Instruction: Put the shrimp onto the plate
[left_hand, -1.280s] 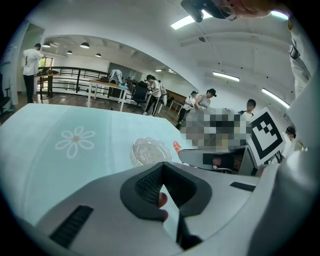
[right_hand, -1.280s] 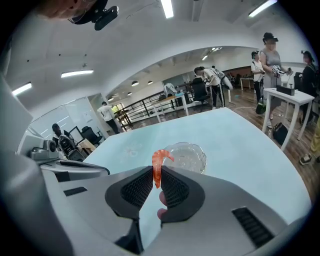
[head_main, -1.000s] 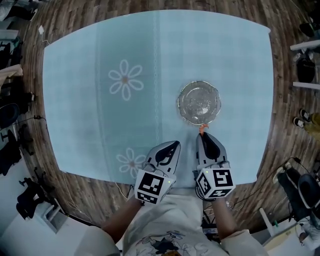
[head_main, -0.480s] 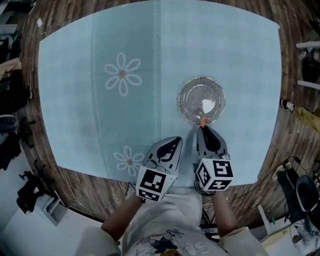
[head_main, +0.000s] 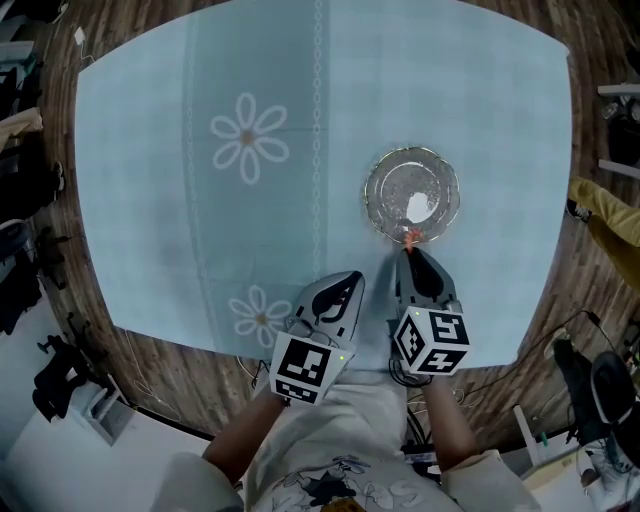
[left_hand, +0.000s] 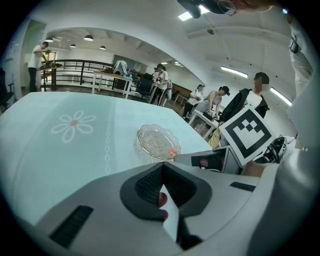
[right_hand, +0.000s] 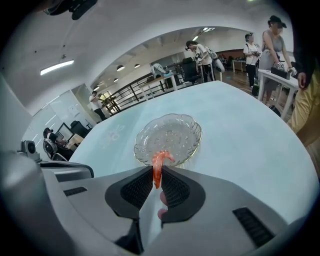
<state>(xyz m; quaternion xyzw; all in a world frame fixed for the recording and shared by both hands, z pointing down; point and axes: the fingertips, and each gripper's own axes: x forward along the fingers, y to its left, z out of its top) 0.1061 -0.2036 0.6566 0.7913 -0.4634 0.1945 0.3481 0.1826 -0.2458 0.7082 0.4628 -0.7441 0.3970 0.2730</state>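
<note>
In the head view the shrimp (head_main: 408, 237) is only a small orange speck at the tip of the right gripper (head_main: 408, 249). Whether it touches the near rim of the glass plate (head_main: 370, 195) cannot be told there. In the right gripper view the shrimp's (right_hand: 158, 167) lower end is buried between the ribbed pads (right_hand: 136, 188), and only its curled upper part shows, in front of the plate's (right_hand: 176, 131) near edge.

The right gripper (right_hand: 157, 176) has its jaws clamped on the shrimp. The left gripper (head_main: 350, 282) sits just left of it, low over the near edge of the table. In its own view the left gripper's (left_hand: 161, 170) jaws are pressed together with nothing between them.

The plate lies on the right half of the pale blue cloth (head_main: 200, 250) and has nothing in it. Bare cloth runs wide to the left, past a flower print (head_main: 248, 137), and to the far side. On the right the cloth's edge is nearer the plate. Wooden floor (head_main: 170, 365) rings the table.
</note>
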